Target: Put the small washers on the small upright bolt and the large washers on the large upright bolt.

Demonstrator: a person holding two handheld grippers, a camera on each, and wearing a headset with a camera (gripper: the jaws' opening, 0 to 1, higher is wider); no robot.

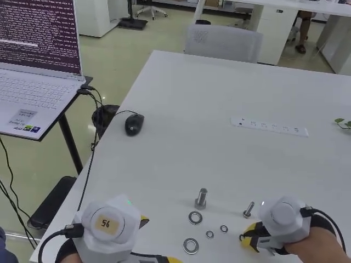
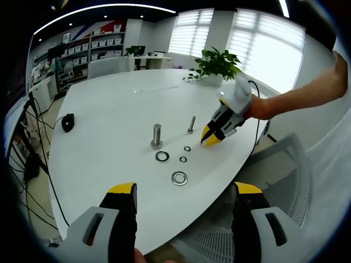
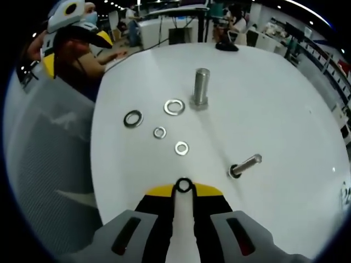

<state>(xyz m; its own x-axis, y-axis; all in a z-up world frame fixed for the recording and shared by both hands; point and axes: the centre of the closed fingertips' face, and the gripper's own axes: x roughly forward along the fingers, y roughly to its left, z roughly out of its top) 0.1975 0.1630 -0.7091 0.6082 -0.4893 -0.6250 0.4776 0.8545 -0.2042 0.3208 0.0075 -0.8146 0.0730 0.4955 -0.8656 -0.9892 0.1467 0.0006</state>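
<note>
- Head view looks down and forward from the near edge of the table (image 1: 230, 109).
- Left gripper view faces across it, set back.
- Right gripper view sits low and close; all three share the large bolt (image 1: 202, 198).

Silver-grey on a plain white tabletop (image 1: 219, 109): the large steel upright bolt (image 1: 201, 198), the small steel upright bolt (image 1: 249, 209) and loose flat ring washers (image 1: 195, 217). The white-bodied left gripper (image 2: 185, 189) and right gripper (image 3: 184, 192) have black jaws tipped yellow, the right's nipping a small grey washer (image 3: 184, 185). A black computer mouse (image 1: 134, 124); a laptop screen (image 1: 38, 33) in purple, lined with pale text.
</note>
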